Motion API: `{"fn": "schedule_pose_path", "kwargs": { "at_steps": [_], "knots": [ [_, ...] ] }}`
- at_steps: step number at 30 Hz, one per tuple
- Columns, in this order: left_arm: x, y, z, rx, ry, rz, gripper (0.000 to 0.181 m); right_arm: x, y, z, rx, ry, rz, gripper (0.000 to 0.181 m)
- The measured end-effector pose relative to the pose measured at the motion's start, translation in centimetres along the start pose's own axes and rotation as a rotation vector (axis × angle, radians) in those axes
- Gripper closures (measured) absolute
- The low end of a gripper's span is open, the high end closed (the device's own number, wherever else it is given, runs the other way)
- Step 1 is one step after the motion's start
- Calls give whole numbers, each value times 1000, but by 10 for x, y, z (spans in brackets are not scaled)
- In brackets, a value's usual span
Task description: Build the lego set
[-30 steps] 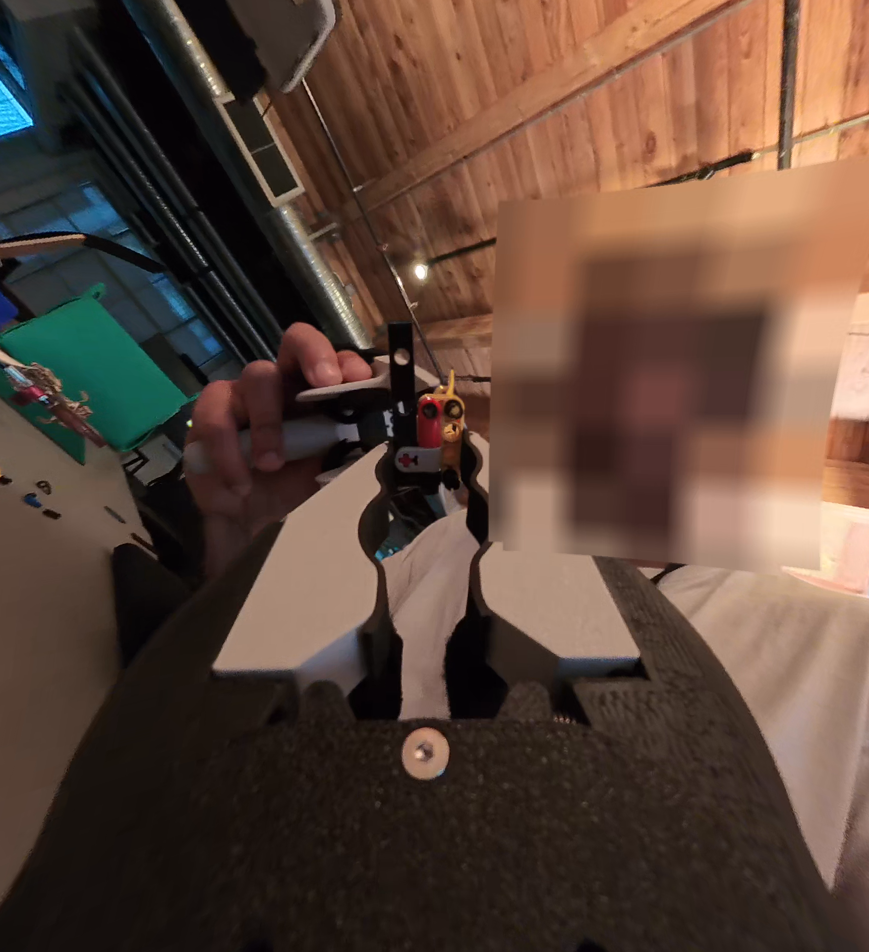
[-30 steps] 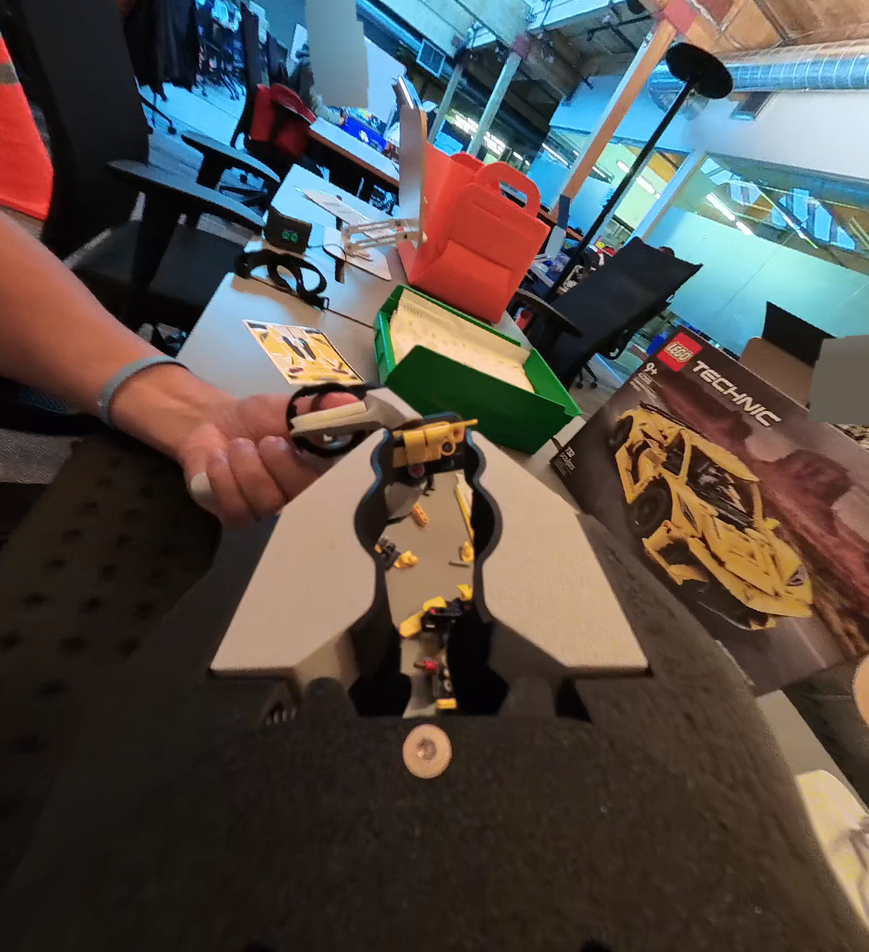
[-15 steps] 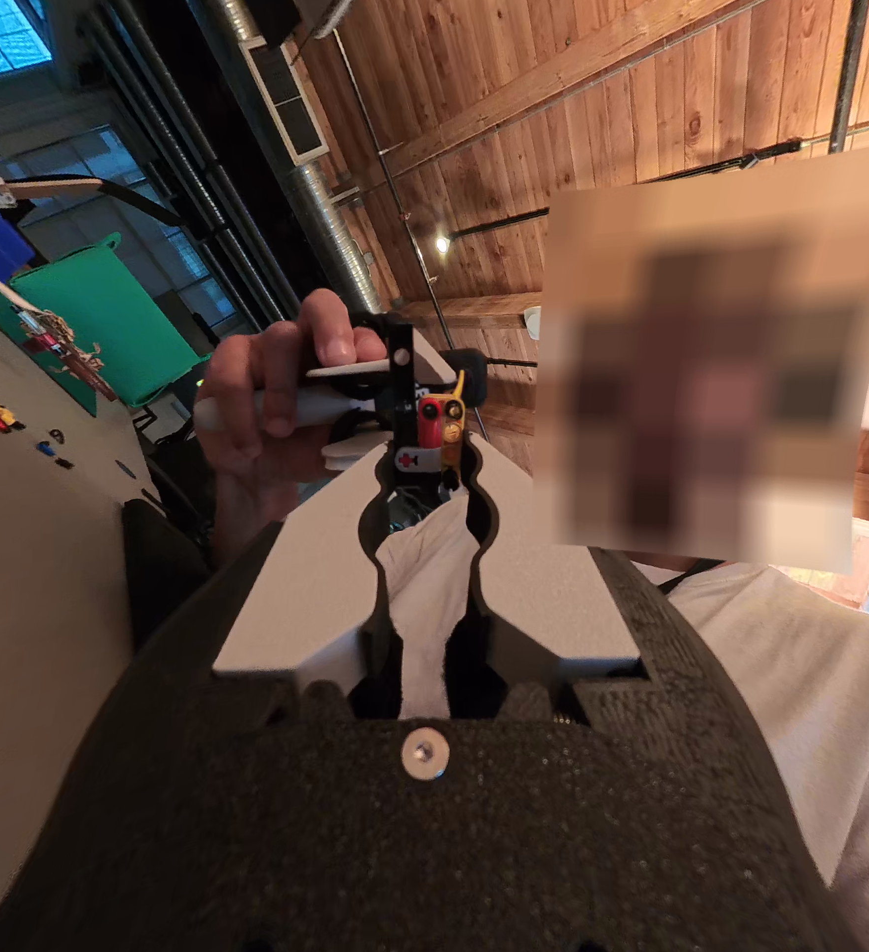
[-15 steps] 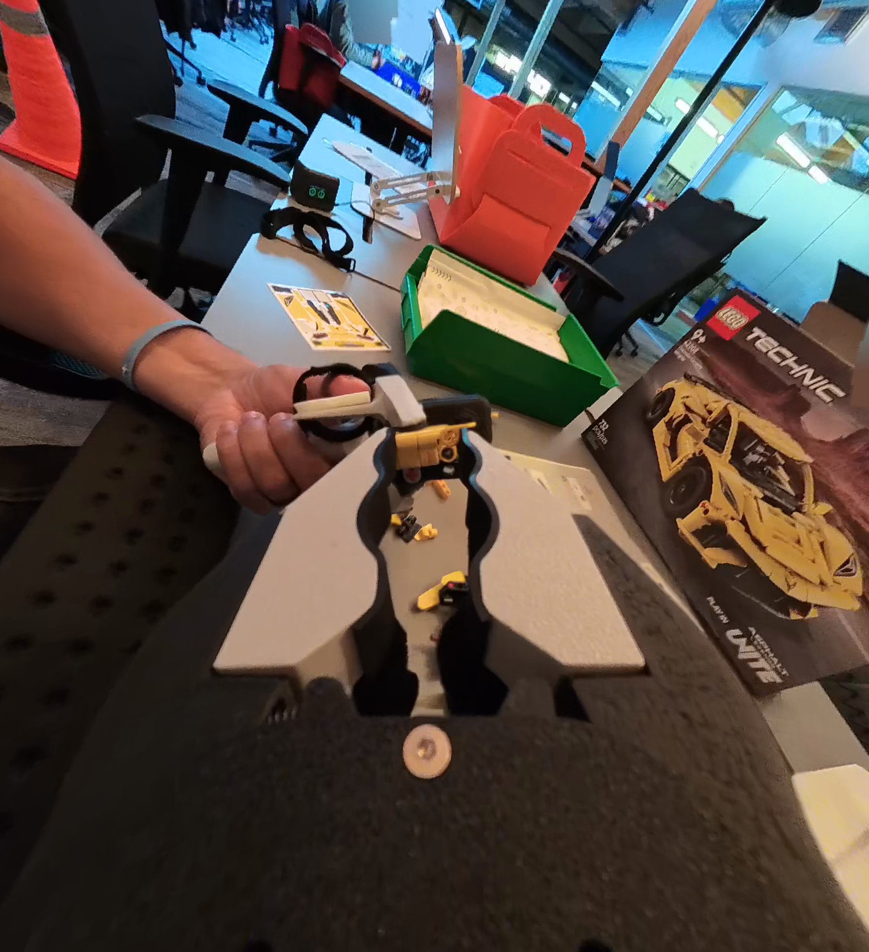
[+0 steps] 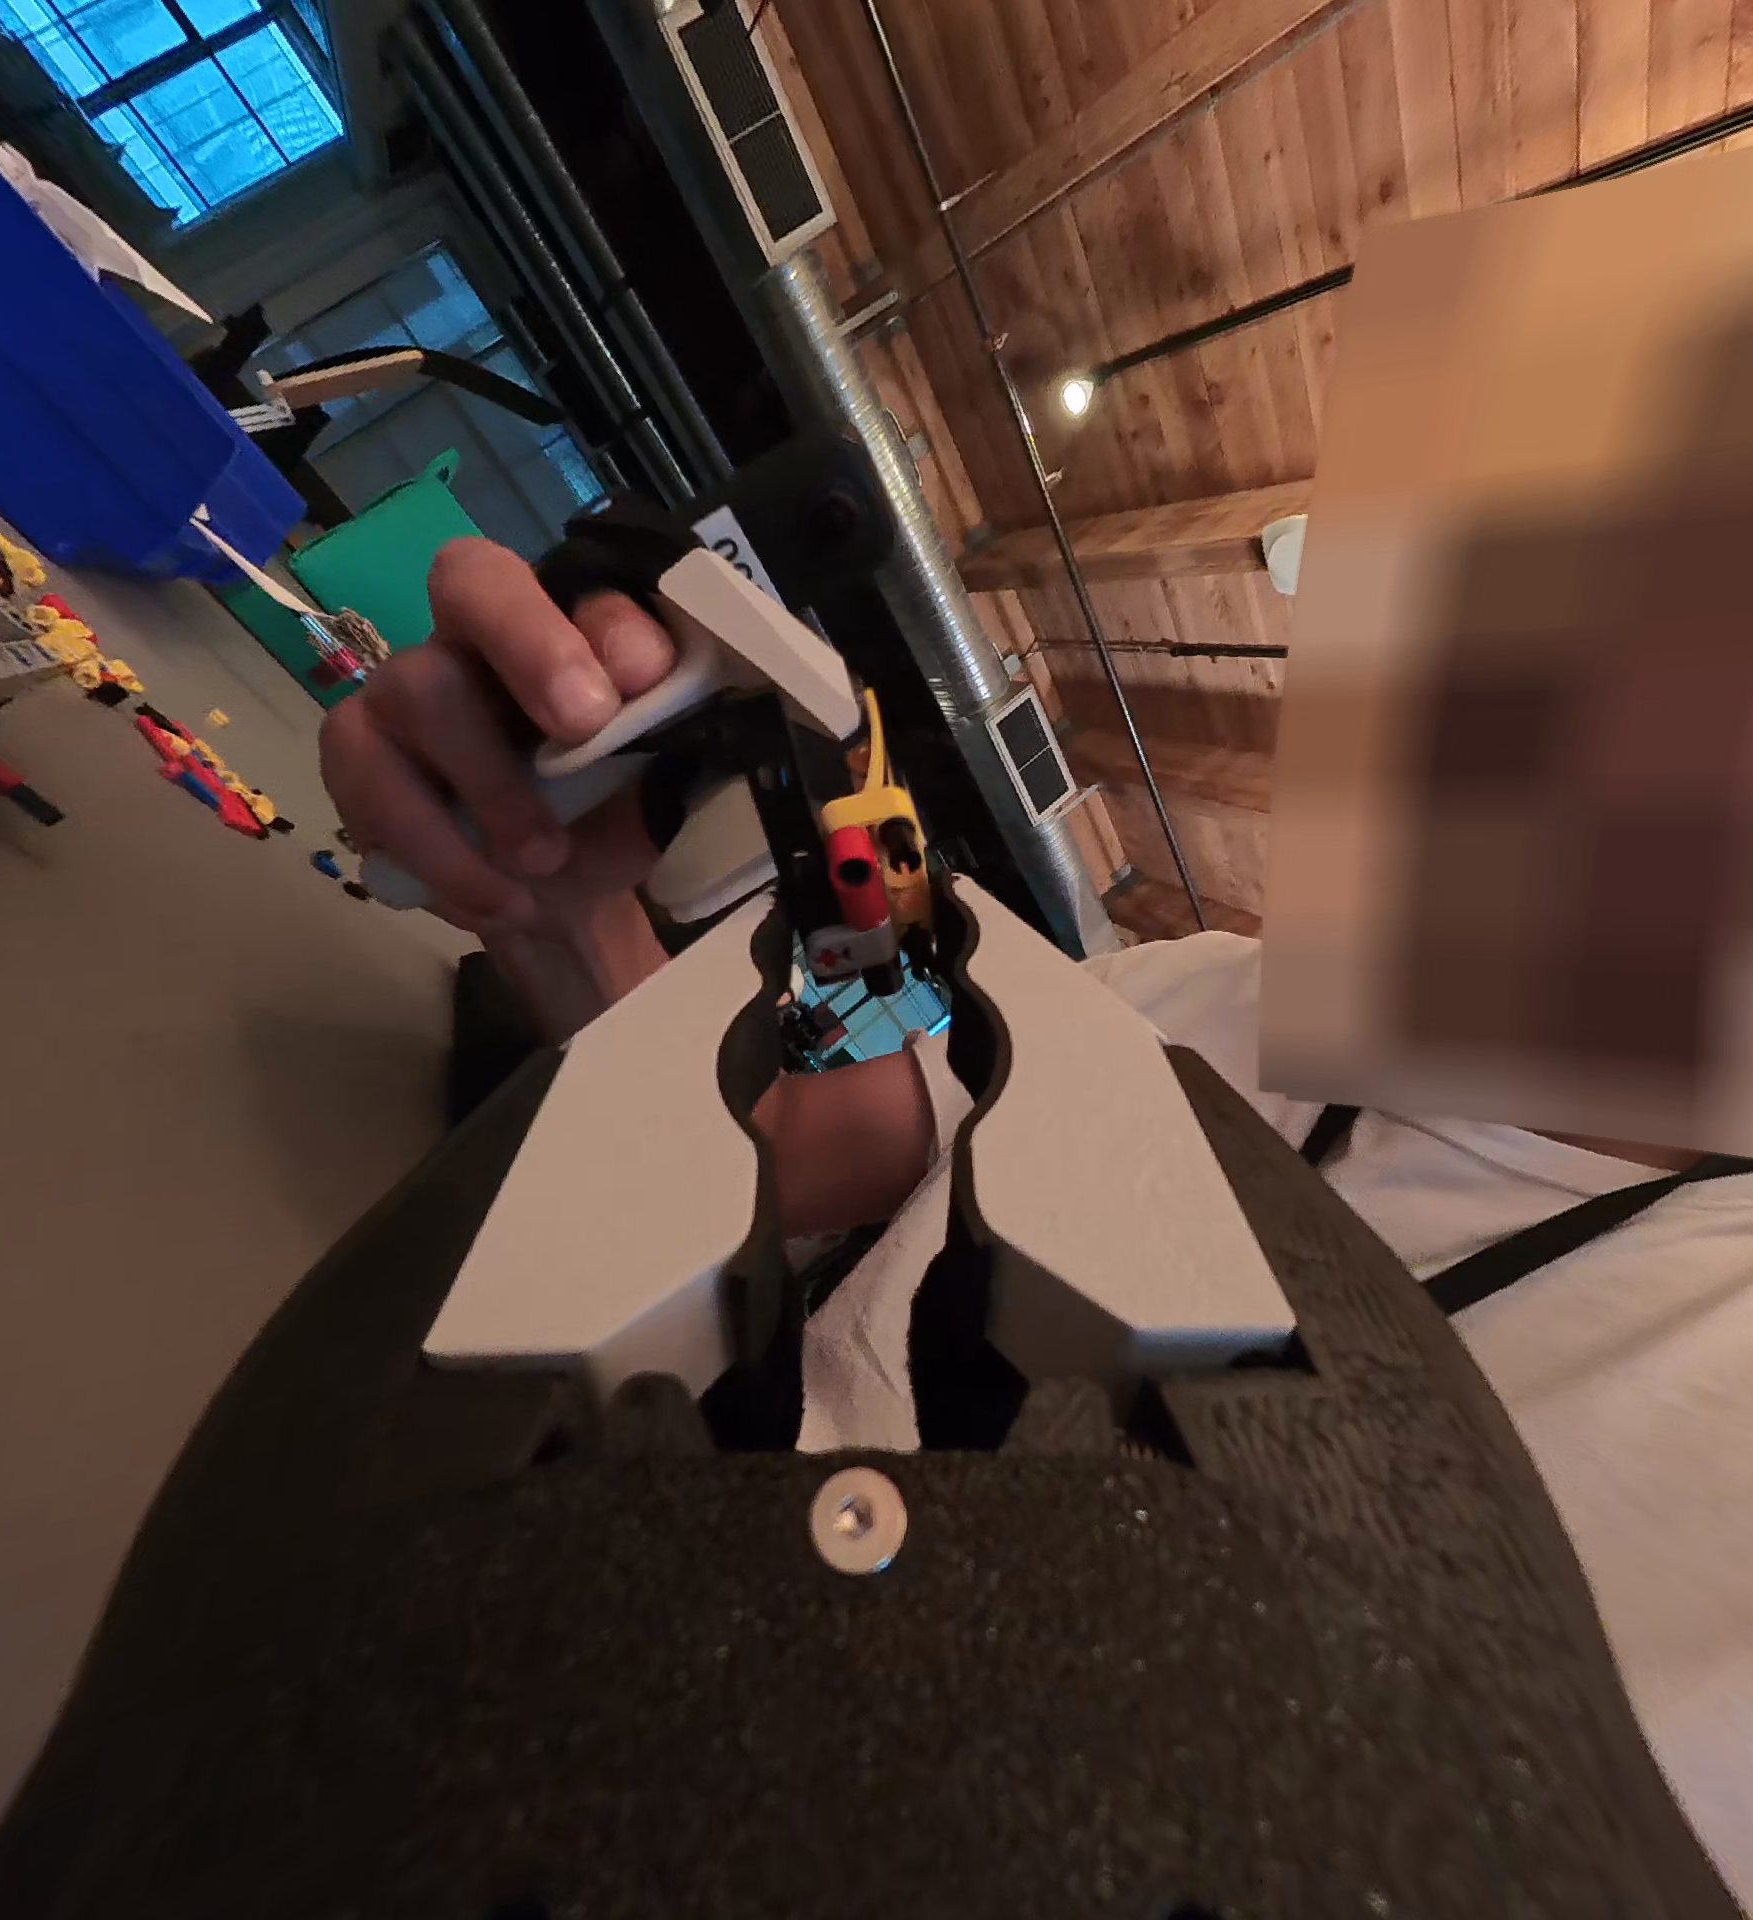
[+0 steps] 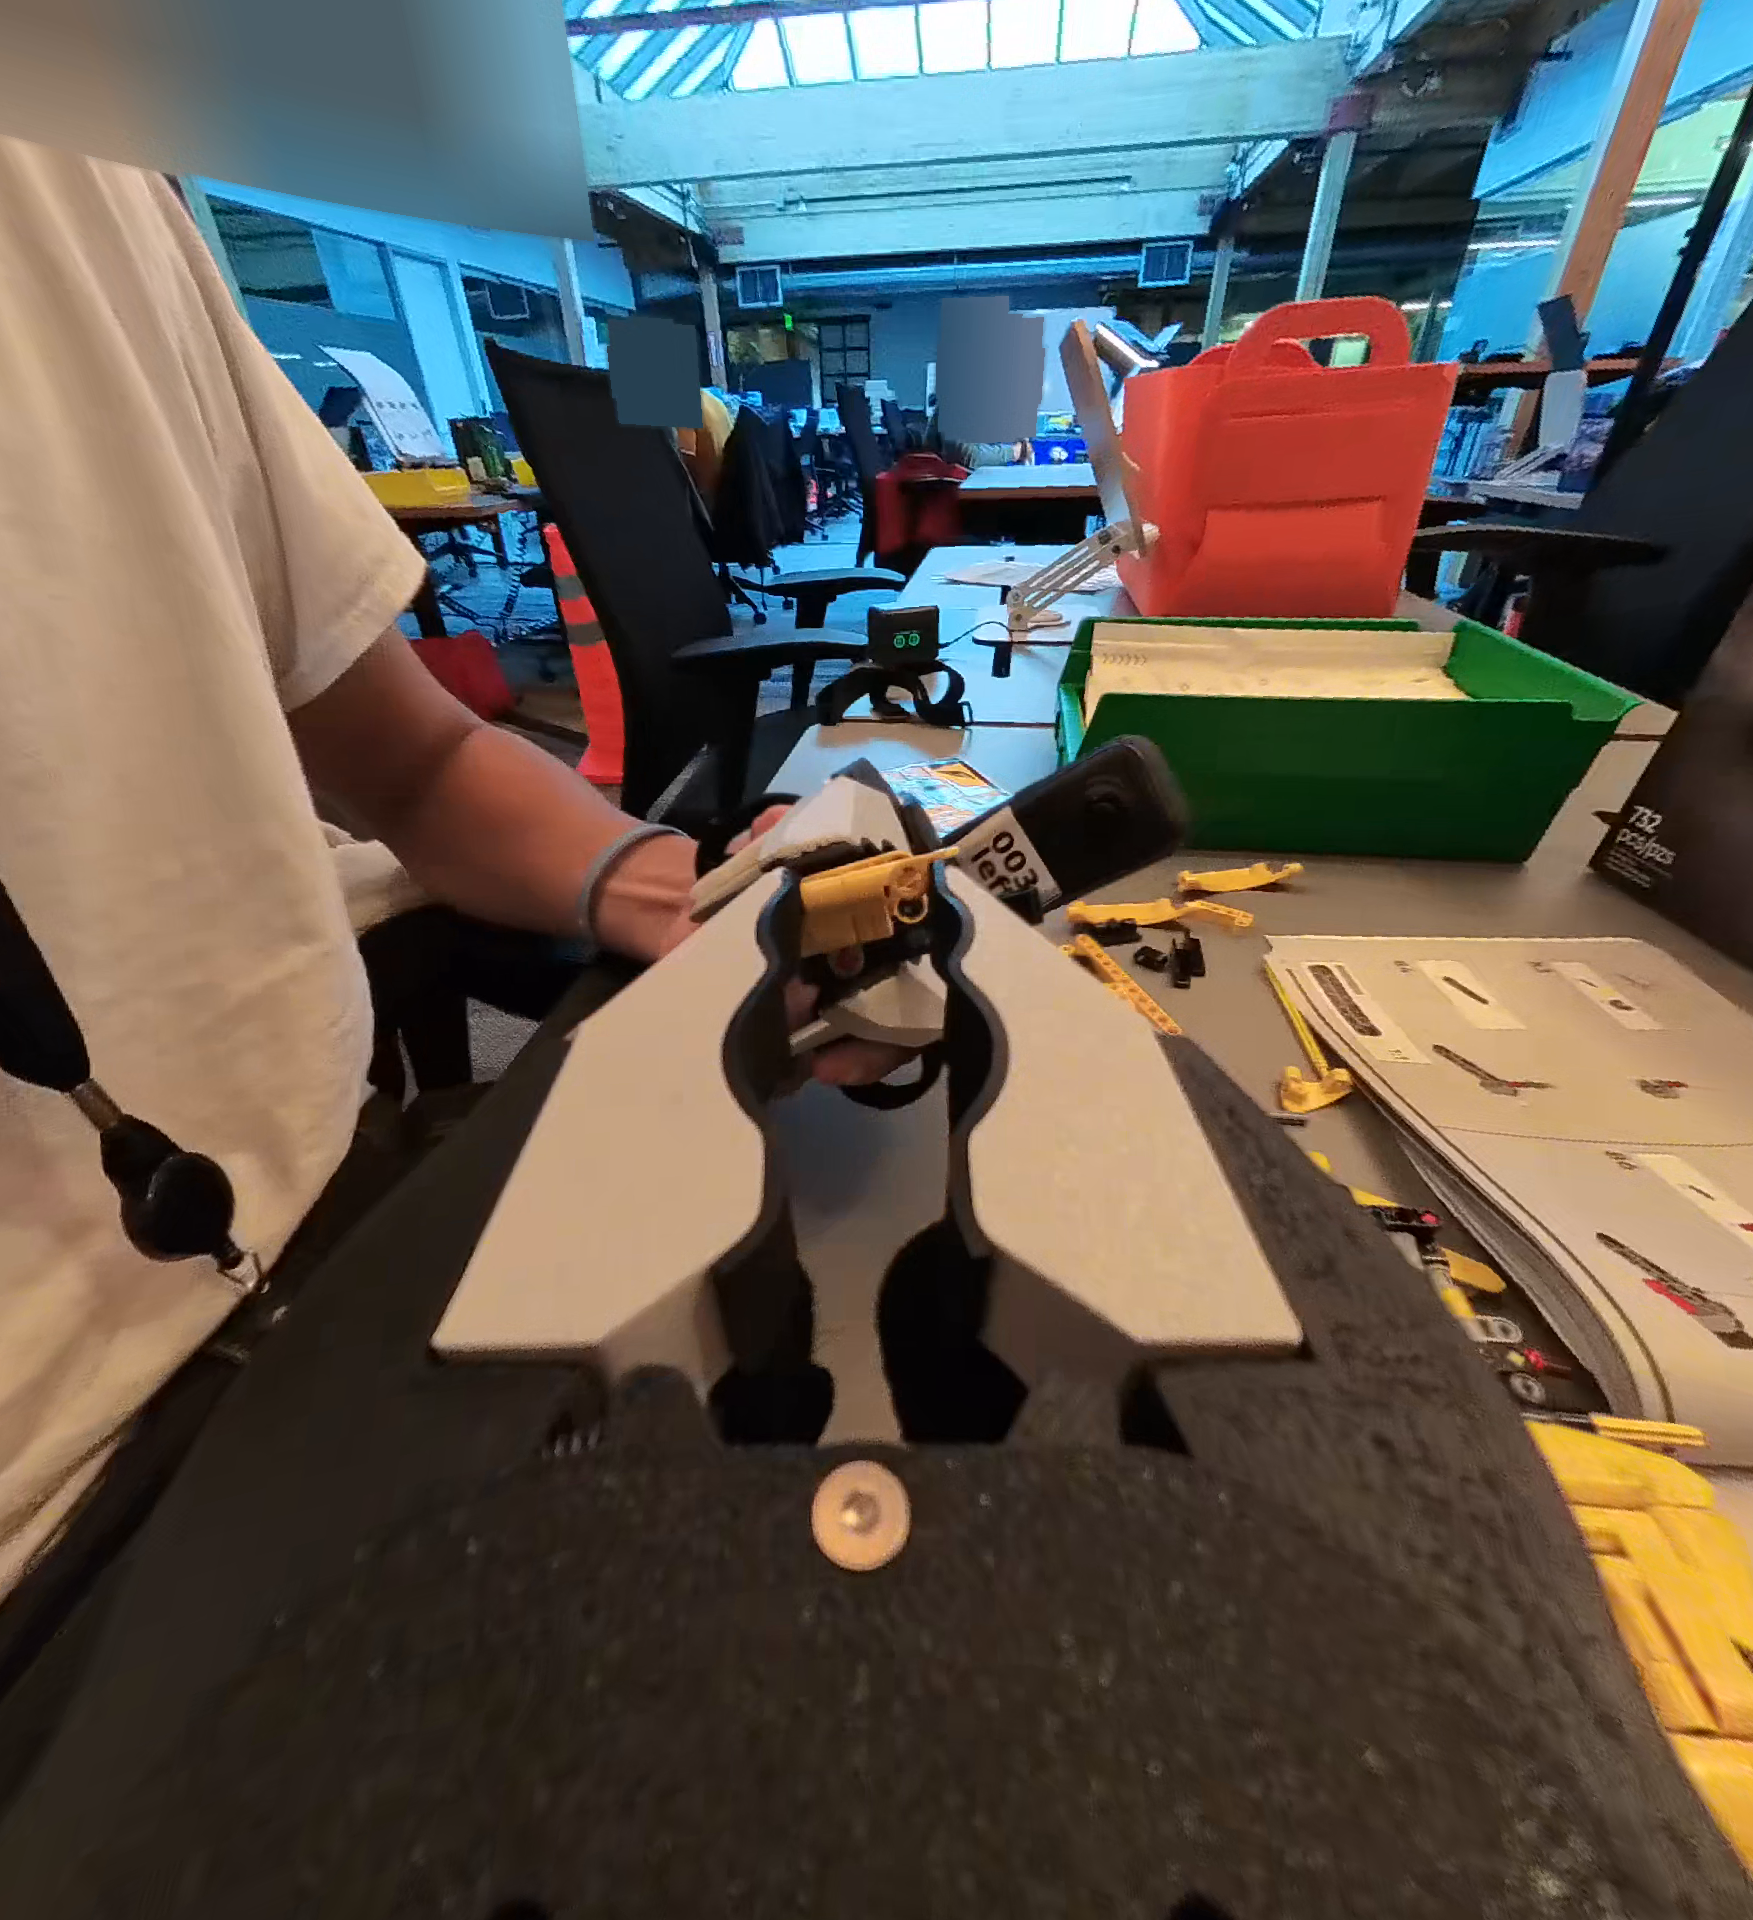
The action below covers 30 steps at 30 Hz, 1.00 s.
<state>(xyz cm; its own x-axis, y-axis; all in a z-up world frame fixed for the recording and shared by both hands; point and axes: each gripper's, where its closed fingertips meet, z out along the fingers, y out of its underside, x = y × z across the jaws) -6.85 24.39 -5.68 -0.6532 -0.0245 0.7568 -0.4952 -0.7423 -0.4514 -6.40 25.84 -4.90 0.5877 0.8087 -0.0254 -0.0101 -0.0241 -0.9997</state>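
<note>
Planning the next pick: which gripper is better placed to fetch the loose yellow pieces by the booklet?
Probably right. Both clamp the small assembly, but the right gripper points toward the yellow pieces on the table; the left gripper faces the person's shirt.

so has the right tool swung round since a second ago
Yes. The right tool has turned left and levelled out: the orange bag and green bin slid from centre toward the right edge, and the person's white shirt now fills the left side.
</note>
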Motion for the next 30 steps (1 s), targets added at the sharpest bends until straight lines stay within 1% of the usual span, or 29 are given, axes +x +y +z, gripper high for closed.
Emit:
{"fn": "schedule_pose_path", "kwargs": {
  "at_steps": [2,4,6,7,9,11,12,16,19,21,23,27,28,30],
  "knots": [
    [-1,-1,-1,9,-17,17,156,1,1,0,6,0,-6,158],
    [-6,-10,-5,53,-94,103,157,10,3,0,18,31,36,159],
    [-16,-20,-13,93,-215,211,157,25,0,-2,80,76,154,151],
    [-17,-27,-17,122,-267,274,157,31,-1,-3,108,89,231,150],
    [-15,-35,-22,159,-330,371,157,29,-4,0,161,30,350,158],
    [-18,-40,-27,179,-388,423,157,33,1,7,168,42,414,155],
    [-17,-42,-29,195,-385,426,157,35,1,8,182,52,429,157],
    [-14,-47,-32,229,-376,433,157,48,12,15,148,132,450,154],
    [-16,-45,-29,208,-404,466,156,43,5,20,203,91,492,157],
    [-17,-42,-26,195,-413,492,156,45,4,20,215,96,504,169],
    [-17,-42,-25,193,-424,518,156,44,4,19,216,85,528,169],
    [-22,-37,-24,145,-440,502,154,42,11,13,178,43,569,169],
    [-21,-38,-26,140,-449,514,149,43,12,11,163,48,561,170],
    [-20,-42,-31,142,-476,551,145,44,18,6,114,86,517,170]
  ]
}}
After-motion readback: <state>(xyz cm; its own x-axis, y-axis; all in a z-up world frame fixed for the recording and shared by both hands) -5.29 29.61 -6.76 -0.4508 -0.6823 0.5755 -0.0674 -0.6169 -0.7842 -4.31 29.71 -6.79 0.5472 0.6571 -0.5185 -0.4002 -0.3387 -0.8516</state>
